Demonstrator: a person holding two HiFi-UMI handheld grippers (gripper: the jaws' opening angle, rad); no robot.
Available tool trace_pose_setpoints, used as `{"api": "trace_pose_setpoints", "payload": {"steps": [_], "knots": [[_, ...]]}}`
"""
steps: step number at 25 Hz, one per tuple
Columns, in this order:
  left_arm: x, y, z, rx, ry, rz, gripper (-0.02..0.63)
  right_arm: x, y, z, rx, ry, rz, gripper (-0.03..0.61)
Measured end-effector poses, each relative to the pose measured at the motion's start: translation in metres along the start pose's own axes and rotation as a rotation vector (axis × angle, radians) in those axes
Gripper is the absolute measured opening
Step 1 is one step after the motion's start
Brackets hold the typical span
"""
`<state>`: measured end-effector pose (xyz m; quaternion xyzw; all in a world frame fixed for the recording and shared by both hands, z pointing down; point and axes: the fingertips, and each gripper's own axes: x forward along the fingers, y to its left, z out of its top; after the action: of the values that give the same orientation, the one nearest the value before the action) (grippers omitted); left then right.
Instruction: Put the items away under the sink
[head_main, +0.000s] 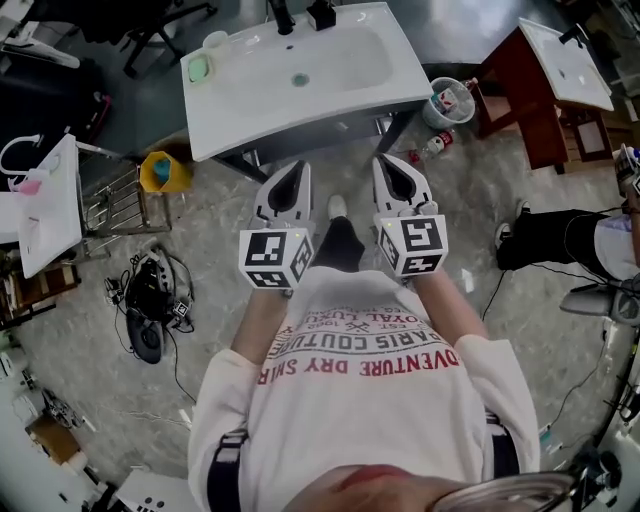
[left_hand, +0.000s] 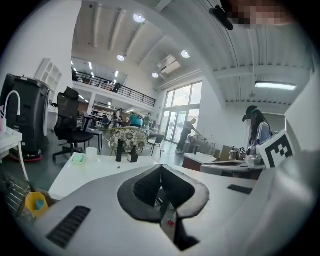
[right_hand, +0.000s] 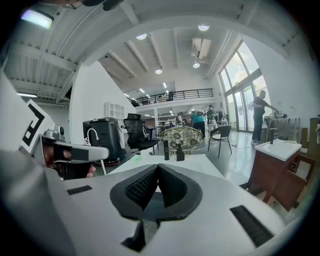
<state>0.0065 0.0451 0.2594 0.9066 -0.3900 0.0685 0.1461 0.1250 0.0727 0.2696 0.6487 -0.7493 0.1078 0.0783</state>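
Sink (head_main: 240, 110) between left bucket (head_main: 172, 183) and right bucket (head_main: 437, 116) on the floor

the sink (head_main: 400, 85) is a white rectangular basin on dark legs, its bowl bare with a small drain in the middle. on its top, a pale green piece (head_main: 198, 68) lies at the far left corner, a white cup (head_main: 215, 41) stands just beside it, and a black tap (head_main: 281, 15) and a black block (head_main: 321, 14) stand at the far edge. on the floor just beside the sink's right side stands a pale bucket (head_main: 447, 100) with small things in it. a small red-and-white bottle (head_main: 432, 146) lies near it. by the sink's left near corner stands a yellow tub (head_main: 163, 172) with something blue inside.
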Motion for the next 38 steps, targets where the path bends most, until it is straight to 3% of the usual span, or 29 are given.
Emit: {"api": "trace_pose_setpoints", "payload": {"steps": [8,12,22,38], "knots": [[0.109,0.036,0.035,-0.027,0.003,-0.028,0.023,0.093,-0.059,0.024,0.014,0.023,-0.02,0.025],[0.151,0.06,0.056,0.0,0.001,-0.028,0.023,0.144,-0.077,0.042,0.013,0.02,-0.005,0.025],[0.204,0.107,0.07,-0.022,0.02,0.017,0.023,0.226,-0.097,0.058,0.028,0.038,0.04,0.025],[0.283,0.166,0.066,-0.107,0.054,0.215,0.023,0.352,-0.135,0.056,0.007,0.123,0.218,0.025]]}}
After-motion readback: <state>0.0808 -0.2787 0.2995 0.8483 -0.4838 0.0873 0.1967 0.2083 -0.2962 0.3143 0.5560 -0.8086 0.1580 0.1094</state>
